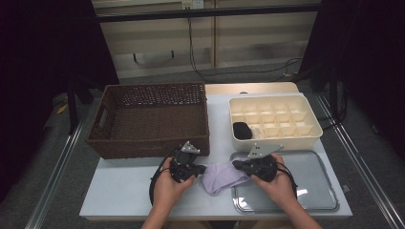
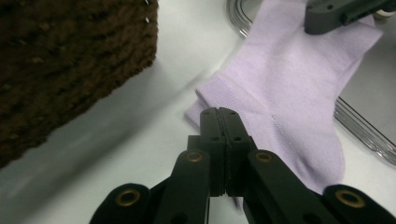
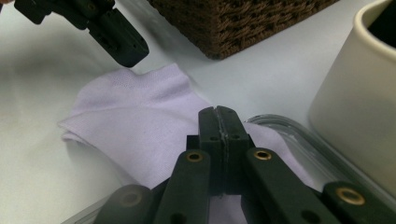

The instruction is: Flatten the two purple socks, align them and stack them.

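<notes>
Left gripper [image 1: 199, 168] fingers [image 2: 223, 122] pressed together, pinching one end of the lilac sock [image 1: 222, 177]; right gripper [image 1: 238, 164] fingers [image 3: 221, 122] likewise clamped on the opposite end, probably to stretch or fold it. Sock lies near the table's [image 1: 129, 191] front edge, partly over the left rim of the metal tray [image 1: 315, 202]. Behind: wicker basket [image 1: 153, 119] at back left, cream divided box [image 1: 272, 138] at back right, one cell holding something dark [image 1: 242, 130], likely a sorted sock.
</notes>
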### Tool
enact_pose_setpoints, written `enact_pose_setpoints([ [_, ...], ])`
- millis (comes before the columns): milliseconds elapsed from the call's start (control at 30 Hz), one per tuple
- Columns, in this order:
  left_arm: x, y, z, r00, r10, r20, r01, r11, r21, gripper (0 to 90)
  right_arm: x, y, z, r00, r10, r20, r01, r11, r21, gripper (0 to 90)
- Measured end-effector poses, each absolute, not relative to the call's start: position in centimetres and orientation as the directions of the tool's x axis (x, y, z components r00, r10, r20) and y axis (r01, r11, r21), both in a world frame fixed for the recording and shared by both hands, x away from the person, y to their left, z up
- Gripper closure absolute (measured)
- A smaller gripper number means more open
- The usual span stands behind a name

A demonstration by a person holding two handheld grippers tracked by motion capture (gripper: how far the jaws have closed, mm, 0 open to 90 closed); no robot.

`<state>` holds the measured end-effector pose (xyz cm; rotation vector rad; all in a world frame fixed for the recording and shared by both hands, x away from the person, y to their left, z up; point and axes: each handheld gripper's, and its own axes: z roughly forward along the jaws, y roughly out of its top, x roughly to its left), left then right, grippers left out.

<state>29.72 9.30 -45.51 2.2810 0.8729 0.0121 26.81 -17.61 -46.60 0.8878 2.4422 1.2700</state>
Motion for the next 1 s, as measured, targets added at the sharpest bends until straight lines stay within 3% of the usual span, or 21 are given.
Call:
enact_pose_setpoints([
  [500,29.3,8.3,-45.9,0.795,0.566,-0.217,0.567,-0.569,0.596,80.4,25.6,-17.0,-46.7,-0.801,0.594,0.069,0.407,0.456,0.791,72.0],
  [633,29.1,7.9,-46.2,0.796,0.564,-0.220,0.567,-0.567,0.598,80.0,25.3,-16.8,-47.4,-0.800,0.600,0.011,0.402,0.523,0.752,69.4],
  [700,29.1,7.7,-46.3,0.803,0.555,-0.216,0.559,-0.577,0.596,80.8,25.5,-17.0,-47.6,-0.799,0.601,0.034,0.411,0.504,0.759,72.2],
  [800,29.0,7.5,-46.4,0.813,0.545,-0.206,0.547,-0.591,0.593,85.3,25.5,-16.9,-47.7,-0.810,0.584,0.054,0.416,0.506,0.756,87.5],
  [1000,29.1,7.8,-46.0,0.800,0.556,-0.223,0.565,-0.576,0.591,88.7,25.7,-17.0,-47.3,-0.800,0.598,0.056,0.418,0.489,0.766,89.3],
])
